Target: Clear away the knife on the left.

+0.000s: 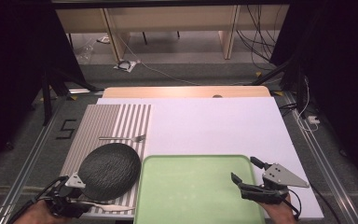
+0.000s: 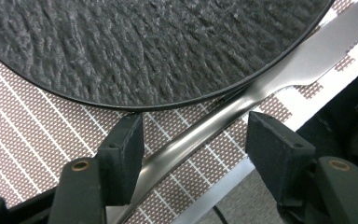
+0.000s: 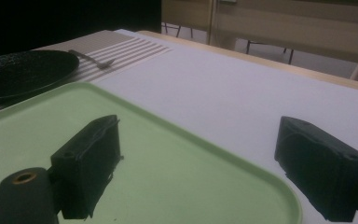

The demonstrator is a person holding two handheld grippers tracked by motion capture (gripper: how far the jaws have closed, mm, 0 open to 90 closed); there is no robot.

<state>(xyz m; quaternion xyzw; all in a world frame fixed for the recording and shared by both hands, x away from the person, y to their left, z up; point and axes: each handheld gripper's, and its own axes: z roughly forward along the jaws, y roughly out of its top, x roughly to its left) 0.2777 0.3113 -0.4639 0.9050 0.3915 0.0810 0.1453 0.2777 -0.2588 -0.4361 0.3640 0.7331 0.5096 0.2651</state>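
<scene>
Left gripper (image 2: 193,140), jaws apart, straddles a knife (image 2: 223,114) lying just near of the black plate (image 2: 144,46); the high view adds a fork (image 1: 123,138) beyond.

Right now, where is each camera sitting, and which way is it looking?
High view: above the person's side of the table, looking forward and down on the mat, plate, tray, fork; both hands and grippers enter at the bottom.
Left gripper view: on the left gripper, looking down at the knife between its open jaws, beside the plate.
Right gripper view: on the right gripper, low over the tray, looking across the table; its jaws are open.
Shared: all three show the plate.
</scene>
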